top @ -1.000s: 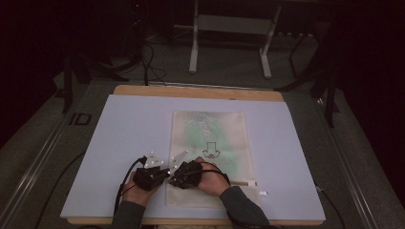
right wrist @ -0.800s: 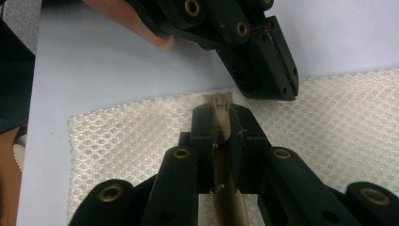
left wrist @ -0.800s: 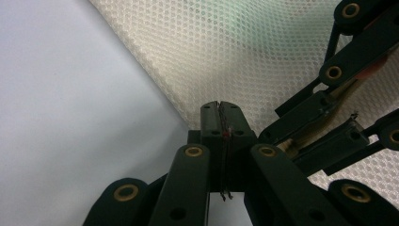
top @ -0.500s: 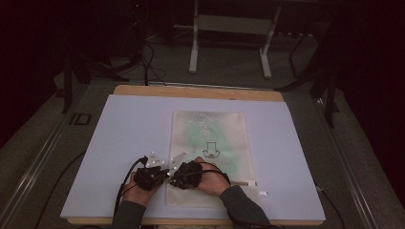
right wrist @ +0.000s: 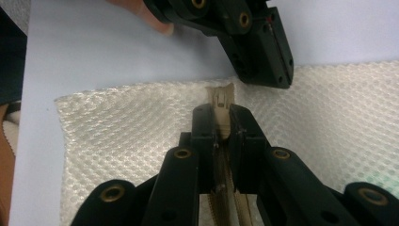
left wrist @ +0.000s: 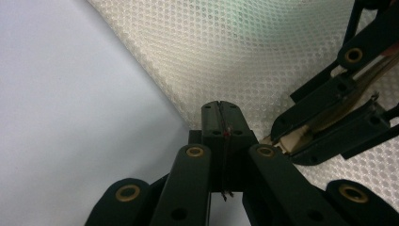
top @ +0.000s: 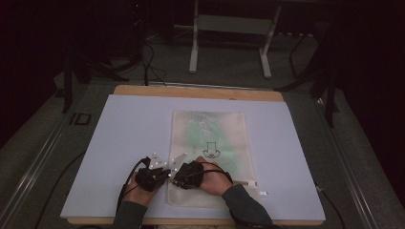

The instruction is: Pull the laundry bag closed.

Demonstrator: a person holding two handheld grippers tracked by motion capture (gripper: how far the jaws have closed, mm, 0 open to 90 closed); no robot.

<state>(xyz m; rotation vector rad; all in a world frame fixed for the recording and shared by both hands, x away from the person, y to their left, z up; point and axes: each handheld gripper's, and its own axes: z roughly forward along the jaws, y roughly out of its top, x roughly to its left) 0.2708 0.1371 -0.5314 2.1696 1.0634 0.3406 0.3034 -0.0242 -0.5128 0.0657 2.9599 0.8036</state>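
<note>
A white mesh bag (top: 210, 152) with green fabric inside lies flat on the pale board (top: 124, 129). Both grippers sit side by side at its near left corner. My left gripper (top: 154, 175) is shut, its jaws pinching the bag's mesh edge (left wrist: 207, 70) at the tip (left wrist: 220, 123). My right gripper (top: 186, 174) is shut on the beige zipper pull (right wrist: 222, 98), which sticks out just beyond its jaws (right wrist: 221, 123). In the right gripper view the left gripper (right wrist: 256, 44) lies just ahead. The right gripper (left wrist: 329, 117) shows beside mine in the left gripper view.
A short white strip (top: 246, 182) and small white bits (top: 261, 192) lie on the board right of the bag. The wooden table edge (top: 196, 90) runs along the back. Metal stand legs (top: 193, 47) stand on the floor beyond. A cable (top: 327, 198) trails off at the right.
</note>
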